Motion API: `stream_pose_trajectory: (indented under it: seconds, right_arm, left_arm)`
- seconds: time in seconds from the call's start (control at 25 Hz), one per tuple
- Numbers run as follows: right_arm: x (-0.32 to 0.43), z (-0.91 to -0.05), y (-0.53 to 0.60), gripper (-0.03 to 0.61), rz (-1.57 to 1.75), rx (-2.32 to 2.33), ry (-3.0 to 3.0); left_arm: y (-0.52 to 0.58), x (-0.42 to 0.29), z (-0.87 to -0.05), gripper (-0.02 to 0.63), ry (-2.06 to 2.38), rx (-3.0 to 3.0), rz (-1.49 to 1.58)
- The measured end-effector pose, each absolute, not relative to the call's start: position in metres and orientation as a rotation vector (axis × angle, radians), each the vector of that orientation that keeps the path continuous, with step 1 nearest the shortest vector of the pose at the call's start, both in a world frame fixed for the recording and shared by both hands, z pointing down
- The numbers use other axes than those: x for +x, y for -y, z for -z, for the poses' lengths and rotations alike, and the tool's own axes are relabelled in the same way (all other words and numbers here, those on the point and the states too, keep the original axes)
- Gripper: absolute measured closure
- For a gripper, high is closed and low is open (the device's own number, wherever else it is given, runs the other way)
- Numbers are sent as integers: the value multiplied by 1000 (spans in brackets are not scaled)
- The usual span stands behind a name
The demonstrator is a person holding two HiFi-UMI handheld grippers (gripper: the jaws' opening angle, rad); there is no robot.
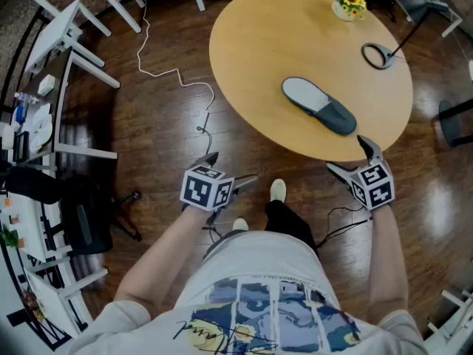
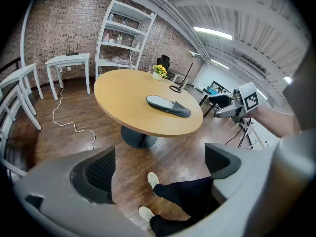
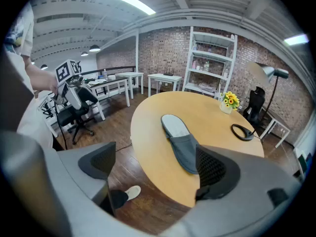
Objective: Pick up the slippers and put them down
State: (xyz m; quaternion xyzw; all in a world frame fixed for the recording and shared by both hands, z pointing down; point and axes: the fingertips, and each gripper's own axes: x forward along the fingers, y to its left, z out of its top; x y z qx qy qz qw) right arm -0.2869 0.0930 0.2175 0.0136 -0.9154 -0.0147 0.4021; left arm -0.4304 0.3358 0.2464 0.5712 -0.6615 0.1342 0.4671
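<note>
Item 1: slipper (image 1: 319,106), grey with a pale insole. One only is showing. It is lying flat on the round wooden desk (image 1: 244,58), toward the edge nearest the person, toe pointing at the right claw. Nothing is touching it.

Item 2: left claw (image 1: 230,168). It is hanging over the wooden floor (image 1: 155,124) beside the desk edge, well apart from the slipper. In the left gripper view its jaws are standing wide apart, with only the floor and the person's white shoes (image 2: 152,179) showing between them.

Item 3: right claw (image 1: 346,154). It is hovering just off the near rim of the desk, near the slipper's toe. Its jaws are spread wide and holding nothing; in the right gripper view the slipper's toe is sitting partly behind the right-hand pad.

Item 4: small pot of yellow flowers (image 1: 349,2), standing at the far edge of the desk.

Item 5: black ring-shaped lamp base (image 1: 378,55), resting on the desk near the flowers.

Item 6: white cable (image 1: 174,72), trailing across the floor.
</note>
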Motion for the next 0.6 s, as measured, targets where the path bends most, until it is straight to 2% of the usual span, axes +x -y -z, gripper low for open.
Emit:
stream_pose_trajectory:
  seconds: [0.24,0.6]
  right_arm:
    - [-333,-246,-32,54,115,-78,2264]
    - [-392,-338,11,48,190,-298,2106]
  left_arm:
    - [-276,-449,-238,48,1624,1397,-321]
    - [-238,-445,-237,48,1656,1351,-309]
